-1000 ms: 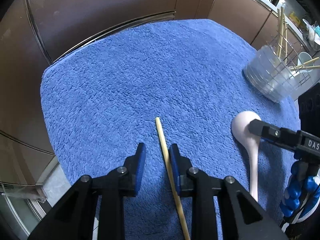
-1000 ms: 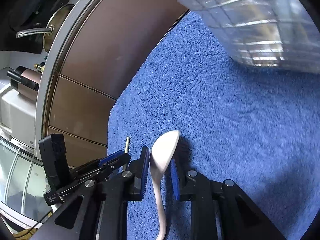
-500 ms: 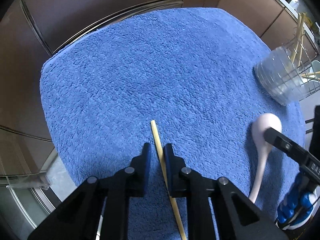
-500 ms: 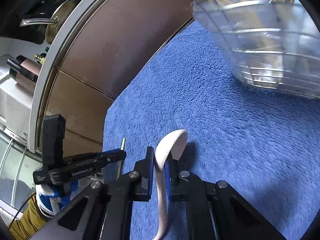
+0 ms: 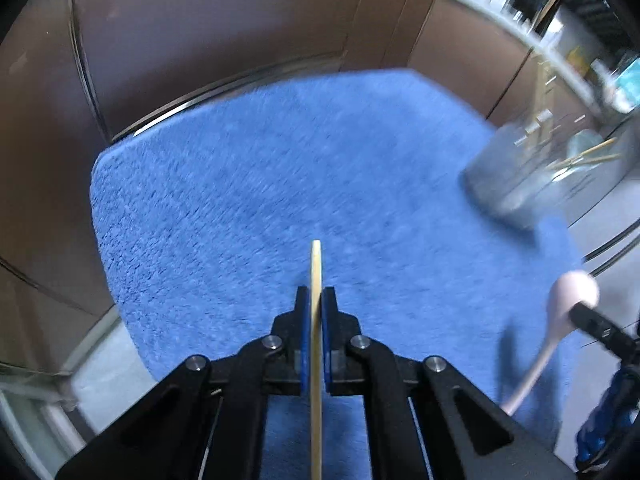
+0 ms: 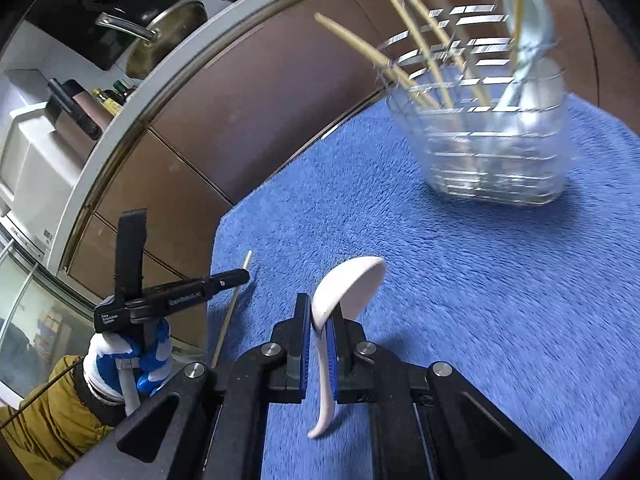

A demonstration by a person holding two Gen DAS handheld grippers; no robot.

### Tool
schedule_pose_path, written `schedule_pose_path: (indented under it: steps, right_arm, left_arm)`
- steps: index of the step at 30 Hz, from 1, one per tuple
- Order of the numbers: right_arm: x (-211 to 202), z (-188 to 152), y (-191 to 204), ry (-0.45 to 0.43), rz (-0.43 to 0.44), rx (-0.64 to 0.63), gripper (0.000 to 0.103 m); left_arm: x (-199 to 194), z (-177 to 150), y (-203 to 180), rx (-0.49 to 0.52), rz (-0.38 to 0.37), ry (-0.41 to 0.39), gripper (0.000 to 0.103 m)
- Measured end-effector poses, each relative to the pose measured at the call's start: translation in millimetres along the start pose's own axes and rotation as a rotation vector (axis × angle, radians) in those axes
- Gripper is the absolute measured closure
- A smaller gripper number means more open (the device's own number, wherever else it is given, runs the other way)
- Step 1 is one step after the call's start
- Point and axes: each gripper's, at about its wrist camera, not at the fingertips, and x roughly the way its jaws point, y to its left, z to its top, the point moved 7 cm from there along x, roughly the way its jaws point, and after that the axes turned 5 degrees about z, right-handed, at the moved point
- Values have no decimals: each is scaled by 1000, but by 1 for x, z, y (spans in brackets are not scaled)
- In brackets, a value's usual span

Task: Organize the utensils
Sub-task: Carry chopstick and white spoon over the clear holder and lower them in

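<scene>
My left gripper [image 5: 316, 300] is shut on a wooden chopstick [image 5: 316, 268] and holds it above the blue towel [image 5: 240, 200]. My right gripper [image 6: 318, 312] is shut on a white ceramic spoon [image 6: 348, 284], lifted off the towel [image 6: 480, 280]. The spoon also shows at the right of the left wrist view [image 5: 568, 300]. The left gripper and chopstick [image 6: 232, 312] show at the left of the right wrist view. A clear utensil holder in a wire rack [image 6: 492, 148] stands on the towel's far side with several chopsticks and a spoon in it; it also shows in the left wrist view [image 5: 532, 172].
Brown cabinet fronts [image 5: 220, 28] rise behind the towel. A countertop with a pan [image 6: 160, 40] and a microwave [image 6: 36, 160] runs above them. The towel's left edge [image 5: 104, 240] drops to a pale floor.
Both grippers closed on their utensils, the left on the chopstick and the right on the spoon, and lifted them off the towel. The holder now sits farther off in the right view.
</scene>
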Motion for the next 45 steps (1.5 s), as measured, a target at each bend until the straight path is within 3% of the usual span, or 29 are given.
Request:
schedule_pose_path:
  steps: [7, 13, 18, 25, 29, 34, 45]
  right_arm:
    - [-42, -8, 11, -97, -60, -36, 96]
    - [-79, -1, 21, -172, -126, -71, 96]
    - [-111, 36, 31, -284, -162, -122, 96]
    - [-148, 113, 52, -477, -149, -209, 96]
    - [-147, 157, 55, -555, -138, -249, 96]
    - [-132, 193, 38, -600, -101, -231, 96]
    - [-87, 208, 0, -587, -29, -170, 96]
  left_arm:
    - [-52, 4, -30, 19, -82, -149, 99]
    - [-88, 27, -86, 81, -149, -269, 99]
    - [-122, 65, -132, 124, -227, -383, 99]
    - [-155, 151, -185, 93, -353, -534, 99]
    - [-148, 195, -208, 56, -366, -583, 99]
    - [-122, 227, -223, 31, -341, -601, 99]
    - [-63, 245, -217, -23, -268, -631, 99]
